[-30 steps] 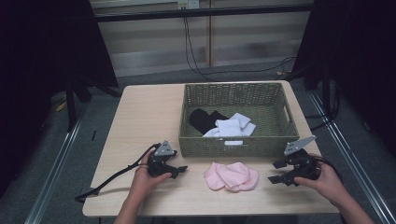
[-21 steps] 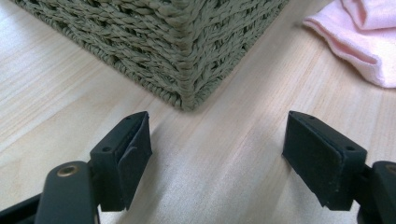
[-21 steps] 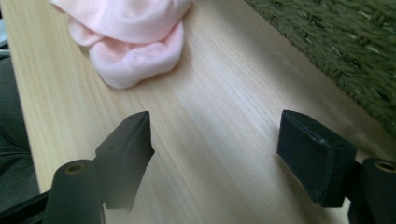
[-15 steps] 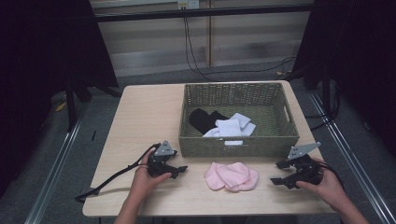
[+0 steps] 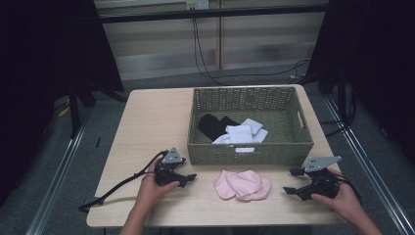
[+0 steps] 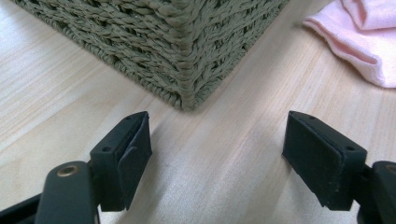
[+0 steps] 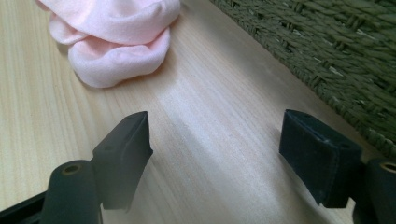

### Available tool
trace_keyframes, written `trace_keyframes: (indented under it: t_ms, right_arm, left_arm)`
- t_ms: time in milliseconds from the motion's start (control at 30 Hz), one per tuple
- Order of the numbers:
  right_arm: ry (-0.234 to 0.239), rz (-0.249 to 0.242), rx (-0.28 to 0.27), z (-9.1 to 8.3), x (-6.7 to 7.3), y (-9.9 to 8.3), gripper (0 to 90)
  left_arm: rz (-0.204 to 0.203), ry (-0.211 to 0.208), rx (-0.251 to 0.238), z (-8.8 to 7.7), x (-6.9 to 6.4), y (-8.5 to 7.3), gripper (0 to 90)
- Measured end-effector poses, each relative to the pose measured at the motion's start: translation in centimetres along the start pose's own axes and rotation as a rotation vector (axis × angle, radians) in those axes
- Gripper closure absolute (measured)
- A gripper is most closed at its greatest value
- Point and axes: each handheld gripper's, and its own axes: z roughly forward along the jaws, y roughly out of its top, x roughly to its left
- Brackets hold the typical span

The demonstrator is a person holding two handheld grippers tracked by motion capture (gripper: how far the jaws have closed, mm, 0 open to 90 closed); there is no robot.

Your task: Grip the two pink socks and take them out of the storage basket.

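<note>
One woven basket (image 5: 249,147) sits on the light wood surface (image 5: 156,122), holding one black cloth (image 5: 214,125) and what looks like two or three white folded cloths (image 5: 242,133), exact count unclear. One pink cloth pile (image 5: 243,184) lies on the surface just in front of the basket's near wall, apart from it. Two grippers, one per hand. Left gripper (image 5: 188,178) sits in front of the basket's near-left corner, held by the left hand (image 5: 154,188), jaws released and spread wide, nothing between them; in the left gripper view that basket corner (image 6: 187,70) is straight ahead and the pink cloth (image 6: 359,42) is off to the upper right. Right gripper (image 5: 289,181) sits in front of the basket's near-right corner, held by the right hand (image 5: 342,198), jaws also released and empty; in the right gripper view the pink cloth (image 7: 116,42) is ahead to the upper left, the basket wall (image 7: 327,51) on the right. A cable (image 5: 122,183) trails from the left gripper away from the basket toward the surface edge. Nothing lies between either gripper and the pink cloth. Versus the frame a second ago, the right gripper has dropped a little nearer the person, further from the basket; left gripper, basket and cloths unchanged.
</note>
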Motion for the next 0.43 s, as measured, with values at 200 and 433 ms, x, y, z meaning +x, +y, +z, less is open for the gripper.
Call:
trace_keyframes:
  t_ms: [200,433]
  right_arm:
    - [-0.028,-0.017,-0.018,0.11,0.26,-0.28,24.1]
    - [-0.060,-0.056,-0.003,0.27,0.77,-0.24,22.2]
  left_arm:
    - [0.000,0.000,0.000,0.00,0.00,0.00,23.1]
    - [0.000,0.000,0.001,-0.01,0.00,0.00,23.1]
